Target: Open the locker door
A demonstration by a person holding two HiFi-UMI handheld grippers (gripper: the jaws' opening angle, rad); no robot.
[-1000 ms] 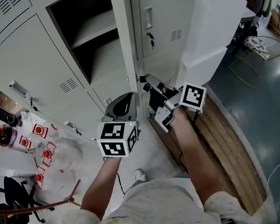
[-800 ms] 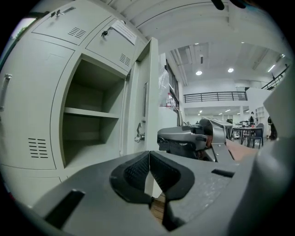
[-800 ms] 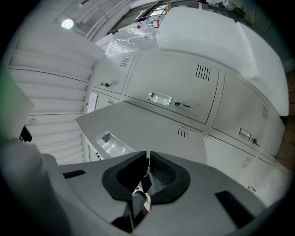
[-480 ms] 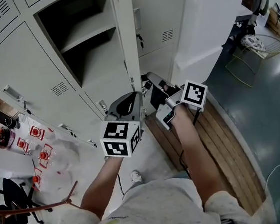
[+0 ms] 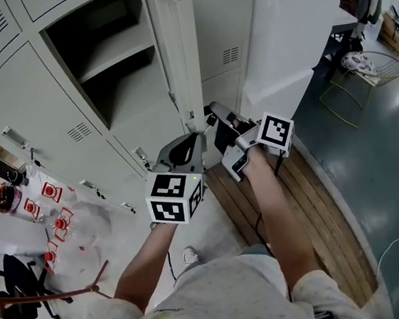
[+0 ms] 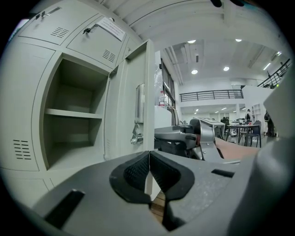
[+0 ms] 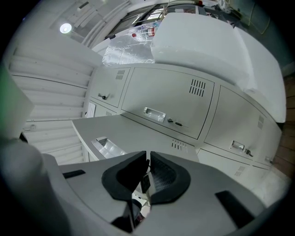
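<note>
The left tongs (image 6: 149, 156) are pressed together at the tips, with nothing seen between the pads. Just beyond them stands the free edge of the locker door (image 6: 125, 120), swung wide and edge-on to these tongs, its handle and latch above the tips. To their left the open locker (image 6: 69, 133) shows a single shelf (image 6: 73, 113) across it.

The right tongs (image 7: 148, 162) sit just to the right of the left pair, against the door's outer face. Their pads are nearly closed and pinch a small dark tab (image 7: 144, 182) that sticks out from the door; what the tab is cannot be told. The door's recessed handle (image 7: 107, 147) lies to the left of these tongs, and a row of vent slots (image 7: 178, 144) just above them.

Beyond the right tongs is a shut neighbouring locker (image 7: 184, 103) with its own handle and lock. Farther right stands a tall white block (image 5: 292, 30), and below both tongs wooden planks (image 5: 311, 192) lie on the floor.
</note>
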